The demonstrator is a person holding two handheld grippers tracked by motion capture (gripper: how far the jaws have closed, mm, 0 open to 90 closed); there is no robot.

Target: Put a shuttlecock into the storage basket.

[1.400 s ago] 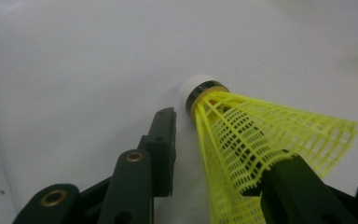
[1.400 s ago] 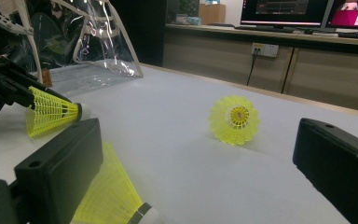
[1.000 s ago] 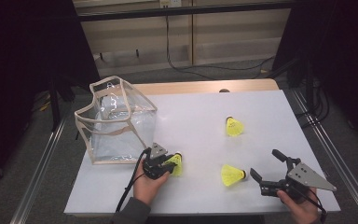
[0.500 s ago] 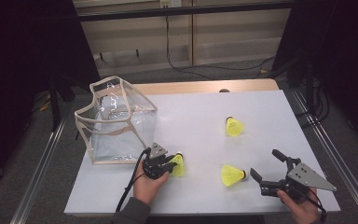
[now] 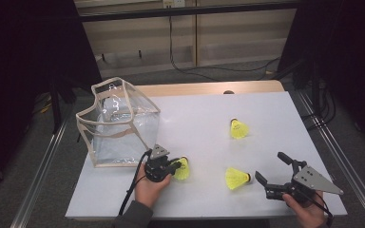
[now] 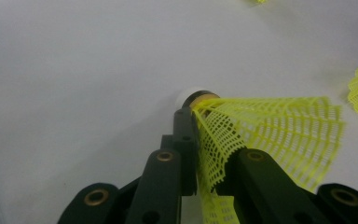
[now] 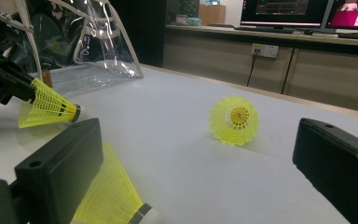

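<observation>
Yellow mesh-skirted plastic shuttlecock [image 6: 261, 135]: our left gripper [image 5: 171, 167], jaws just closing, pinches its skirt; right gripper [image 5: 272, 172] gapes wide; clear plastic bag [image 5: 119, 124], far left, looks empty.

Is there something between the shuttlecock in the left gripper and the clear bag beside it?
Nothing visible. The left gripper is shut on the shuttlecock, and only bare white table lies between it and the clear bag.

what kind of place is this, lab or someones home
Likely a lab or office workroom, not a home: a white table on a metal frame with rails, monitors on a long counter, and wall sockets with trailing cables.
</observation>
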